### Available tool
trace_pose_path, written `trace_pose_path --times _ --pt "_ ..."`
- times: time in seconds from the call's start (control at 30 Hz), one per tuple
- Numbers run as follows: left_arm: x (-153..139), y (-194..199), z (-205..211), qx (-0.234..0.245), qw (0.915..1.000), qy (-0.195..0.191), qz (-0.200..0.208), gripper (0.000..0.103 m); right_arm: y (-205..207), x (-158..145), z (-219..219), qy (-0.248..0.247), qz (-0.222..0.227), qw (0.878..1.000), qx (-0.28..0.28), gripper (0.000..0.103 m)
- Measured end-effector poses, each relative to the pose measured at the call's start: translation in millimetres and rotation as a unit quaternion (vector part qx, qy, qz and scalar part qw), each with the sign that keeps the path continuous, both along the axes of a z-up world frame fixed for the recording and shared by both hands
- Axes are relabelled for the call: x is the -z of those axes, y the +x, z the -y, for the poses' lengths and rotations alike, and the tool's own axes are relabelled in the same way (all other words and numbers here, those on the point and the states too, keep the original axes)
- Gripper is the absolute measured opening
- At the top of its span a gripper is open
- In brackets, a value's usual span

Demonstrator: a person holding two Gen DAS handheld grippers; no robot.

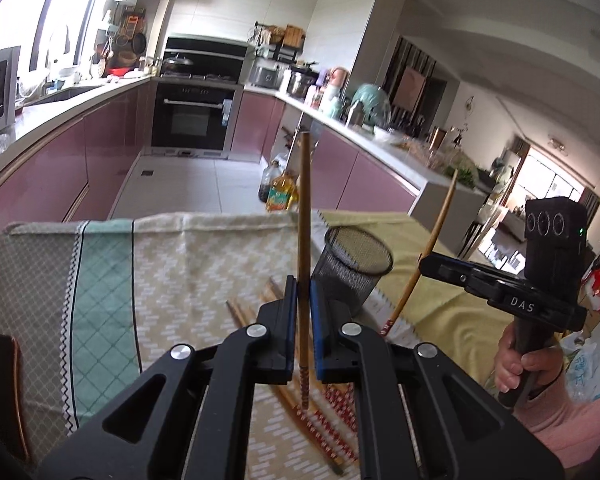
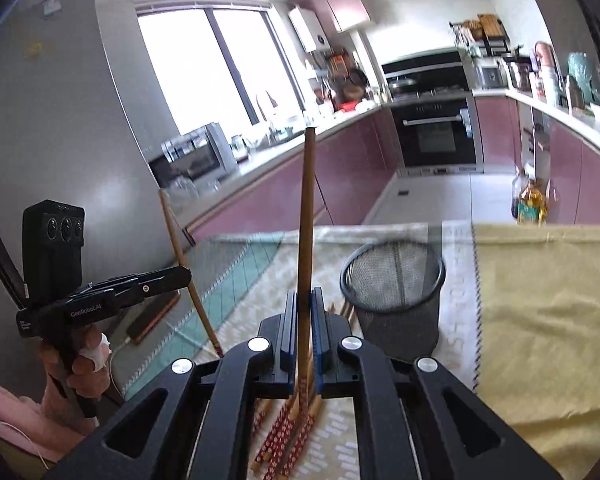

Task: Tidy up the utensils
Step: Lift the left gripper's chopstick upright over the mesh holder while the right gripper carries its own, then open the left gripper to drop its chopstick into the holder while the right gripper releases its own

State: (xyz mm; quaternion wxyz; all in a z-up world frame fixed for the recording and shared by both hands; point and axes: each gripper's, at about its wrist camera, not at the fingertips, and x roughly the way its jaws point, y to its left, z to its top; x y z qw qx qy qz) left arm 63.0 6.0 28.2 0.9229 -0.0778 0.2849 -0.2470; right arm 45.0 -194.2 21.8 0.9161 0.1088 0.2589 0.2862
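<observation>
Holding left: left gripper (image 1: 300, 300) pinches one chopstick (image 1: 304, 216), upright.
Right: right gripper (image 2: 305, 312) pinches another stick (image 2: 306, 216).
Cup (image 2: 396, 300): mid-table (image 2: 540, 300).

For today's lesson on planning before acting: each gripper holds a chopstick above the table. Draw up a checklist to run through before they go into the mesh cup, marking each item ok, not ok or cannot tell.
1. Left gripper jaws shut on the left chopstick: ok.
2. Right gripper jaws shut on the right chopstick: ok.
3. Mesh cup upright, mouth open: ok.
4. Cup empty inside: cannot tell.
5. Held chopsticks lifted clear of the spare chopsticks on the cloth: ok.
6. Either chopstick over the cup's mouth: not ok.
</observation>
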Motion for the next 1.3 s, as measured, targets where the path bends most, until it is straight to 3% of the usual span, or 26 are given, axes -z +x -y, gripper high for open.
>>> trace_pose_path --times 0.47,0.63,1.07,1.3 --pt "-76 40 45 0.028 0.9949 -0.046 0.086 0.007 26 -71 34 0.004 0.091 0.995 0.036 0.006" --pt "-82 62 74 0.036 0.995 -0.028 0.088 0.007 43 -72 43 -0.007 0.082 0.996 0.044 0.006" --pt "-9 117 121 0.063 0.9964 0.056 -0.012 0.007 100 -6 18 -0.081 -0.064 0.995 0.011 0.006" --pt "13 137 119 0.058 0.996 0.065 -0.02 0.008 114 2 10 -0.093 -0.083 0.992 0.016 0.006"
